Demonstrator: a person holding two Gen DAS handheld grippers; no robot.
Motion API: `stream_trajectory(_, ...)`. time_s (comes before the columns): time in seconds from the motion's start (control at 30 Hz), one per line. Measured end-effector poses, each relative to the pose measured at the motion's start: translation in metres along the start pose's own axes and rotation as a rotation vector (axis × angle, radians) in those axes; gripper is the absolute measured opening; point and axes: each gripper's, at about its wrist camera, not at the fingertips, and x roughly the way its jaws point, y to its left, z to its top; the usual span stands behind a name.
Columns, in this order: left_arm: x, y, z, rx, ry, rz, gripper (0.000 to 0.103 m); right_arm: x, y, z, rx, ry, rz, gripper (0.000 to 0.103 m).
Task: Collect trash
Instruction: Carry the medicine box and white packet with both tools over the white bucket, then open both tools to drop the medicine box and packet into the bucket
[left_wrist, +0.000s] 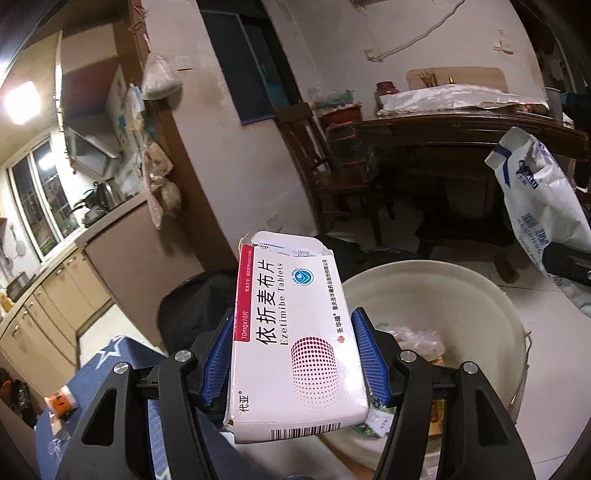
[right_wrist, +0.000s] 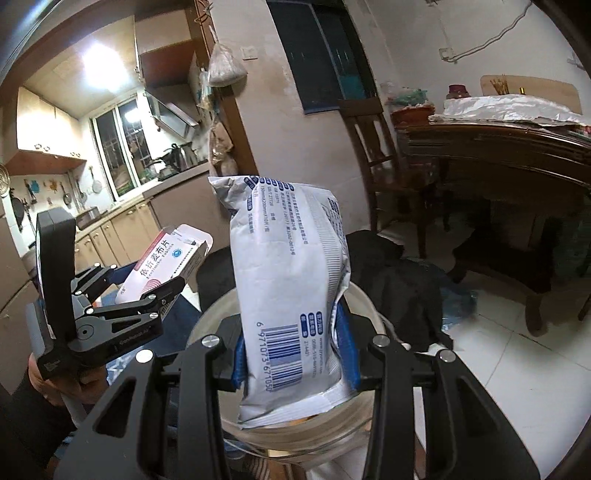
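The tablet box, white with a red edge and an open flap on top, is clamped between the blue pads of the left gripper. It hangs over the near rim of the pale bucket, which has trash inside. The right gripper holds a white wipes packet upright above the same bucket. A dark wooden table stands behind.

Left tool clamps tablet box seemingly above white bucket.
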Motion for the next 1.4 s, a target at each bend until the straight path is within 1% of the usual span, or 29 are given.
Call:
stream_trajectory(0.17,0.011,-0.014,0.0,0.024,0.001,-0.016,0.063,0.011,-0.009,-0.003,0.012,0.017,-0.028,0.038)
stream_trajectory(0.33,0.023,-0.02,-0.003,0.033,0.019,-0.03,0.063,0.025,-0.018,-0.008,0.031,0.045,-0.042,0.038)
stream_trajectory(0.53,0.035,-0.014,-0.006,0.006,0.047,-0.077,0.063,0.039,-0.023,-0.012,0.036,0.086,-0.038,0.038)
stream_trajectory(0.73,0.039,-0.009,-0.006,-0.023,0.042,-0.169,0.065,0.051,-0.023,-0.008,0.032,0.106,-0.026,0.039)
stream_trajectory(0.77,0.04,-0.008,-0.005,-0.029,0.046,-0.184,0.067,0.053,-0.022,-0.006,0.03,0.108,-0.022,0.04)
stream_trajectory(0.83,0.043,-0.007,-0.005,-0.043,0.048,-0.202,0.068,0.058,-0.02,-0.007,0.021,0.122,-0.01,0.047)
stream_trajectory(0.9,0.046,-0.001,-0.005,-0.071,0.041,-0.207,0.071,0.061,-0.022,-0.007,0.02,0.129,-0.021,0.058)
stream_trajectory(0.93,0.049,0.003,-0.006,-0.082,0.047,-0.212,0.072,0.061,-0.021,-0.007,0.021,0.125,-0.019,0.06)
stream_trajectory(1.1,0.052,0.01,-0.011,-0.112,0.069,-0.22,0.072,0.057,-0.027,-0.005,0.036,0.105,-0.011,0.06)
stream_trajectory(1.4,0.047,0.007,-0.011,-0.091,0.061,-0.217,0.072,0.058,-0.027,-0.008,0.038,0.116,-0.011,0.06)
